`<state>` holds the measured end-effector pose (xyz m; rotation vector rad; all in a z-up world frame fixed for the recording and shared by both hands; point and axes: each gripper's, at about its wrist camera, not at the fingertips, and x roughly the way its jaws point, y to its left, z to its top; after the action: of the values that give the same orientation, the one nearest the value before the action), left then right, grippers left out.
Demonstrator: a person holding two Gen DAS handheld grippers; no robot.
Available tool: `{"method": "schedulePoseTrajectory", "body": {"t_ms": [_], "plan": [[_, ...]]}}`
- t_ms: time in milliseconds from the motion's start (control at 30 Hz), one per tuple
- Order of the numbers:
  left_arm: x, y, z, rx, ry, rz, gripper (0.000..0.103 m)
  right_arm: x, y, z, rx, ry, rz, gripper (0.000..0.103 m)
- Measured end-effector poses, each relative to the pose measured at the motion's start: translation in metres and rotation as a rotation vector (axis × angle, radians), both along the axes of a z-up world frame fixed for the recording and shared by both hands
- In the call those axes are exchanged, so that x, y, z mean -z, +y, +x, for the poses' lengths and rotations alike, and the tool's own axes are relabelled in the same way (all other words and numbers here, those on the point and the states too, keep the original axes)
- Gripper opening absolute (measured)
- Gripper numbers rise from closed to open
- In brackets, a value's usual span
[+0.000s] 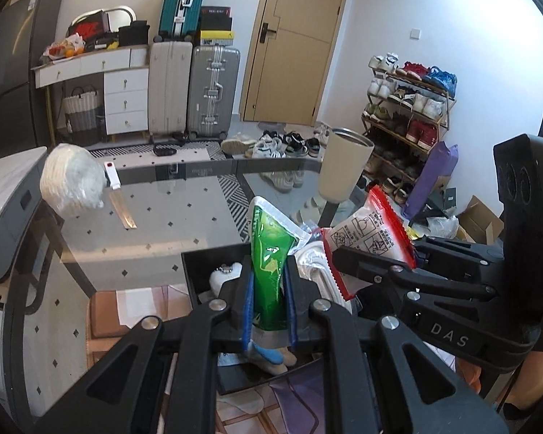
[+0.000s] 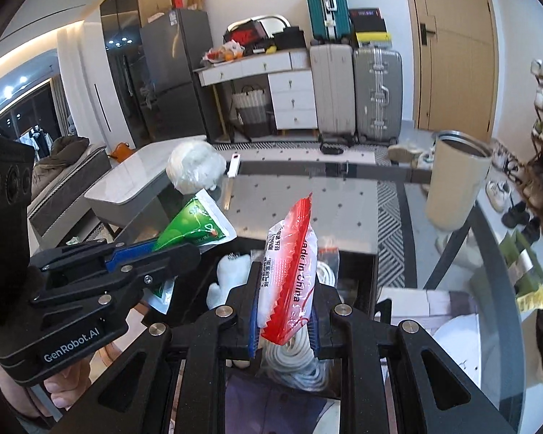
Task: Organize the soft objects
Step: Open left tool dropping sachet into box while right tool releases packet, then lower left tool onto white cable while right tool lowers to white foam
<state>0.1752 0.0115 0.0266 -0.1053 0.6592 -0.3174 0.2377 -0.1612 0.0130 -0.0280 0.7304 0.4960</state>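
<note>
Two hand-held grippers over one black bin (image 1: 192, 271): left (image 1: 268, 300) pinched one green pouch (image 1: 271, 253), right (image 2: 285, 311) pinched one red-white packet (image 2: 289, 271). One cup (image 1: 344, 166) stood on the glass surface (image 1: 163, 217).

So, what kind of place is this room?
Most likely a lived-in home, near the entrance: a shoe rack full of shoes, suitcases stacked by a door, and a fridge.

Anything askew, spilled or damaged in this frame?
Nothing spilled or torn. The left gripper grips a green pouch and the right gripper a red-edged packet, both upright over the black bin.
</note>
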Motion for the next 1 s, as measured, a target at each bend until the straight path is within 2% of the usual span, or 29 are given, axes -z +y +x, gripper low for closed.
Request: {"method": "schedulePoseTrajectory", "body": {"t_ms": [167,400,467,500,533,567,733,833,1000], "plan": [[0.006,-0.003,0.002,0.008,0.043,0.000,0.013,0.005,-0.004,-0.001,-0.003,0.030,0.022,0.020],[0.006,-0.001,0.003,0.010,0.063,-0.009,0.013,0.011,-0.003,0.002,-0.002,0.063,0.014,0.023],[0.007,0.000,0.004,0.003,0.076,-0.011,0.018,0.010,-0.003,0.002,0.007,0.059,0.002,0.034],[0.008,0.000,0.004,-0.004,0.085,-0.008,0.026,0.009,-0.003,0.001,0.010,0.052,0.000,0.038],[0.008,0.001,0.005,-0.005,0.086,-0.008,0.031,0.006,-0.004,-0.001,0.012,0.042,0.002,0.048],[0.007,0.000,0.005,-0.004,0.083,-0.004,0.032,0.004,-0.006,-0.004,0.014,0.031,0.009,0.055],[-0.001,0.001,-0.002,-0.002,0.068,0.009,0.042,-0.010,-0.015,-0.016,0.010,-0.004,0.010,0.056],[-0.008,0.001,-0.012,0.017,0.072,-0.001,0.044,-0.014,-0.021,-0.025,-0.005,-0.011,-0.006,0.056],[-0.011,-0.006,-0.040,0.078,0.115,0.033,0.045,-0.011,-0.044,-0.047,0.001,0.087,-0.037,0.056]]}}
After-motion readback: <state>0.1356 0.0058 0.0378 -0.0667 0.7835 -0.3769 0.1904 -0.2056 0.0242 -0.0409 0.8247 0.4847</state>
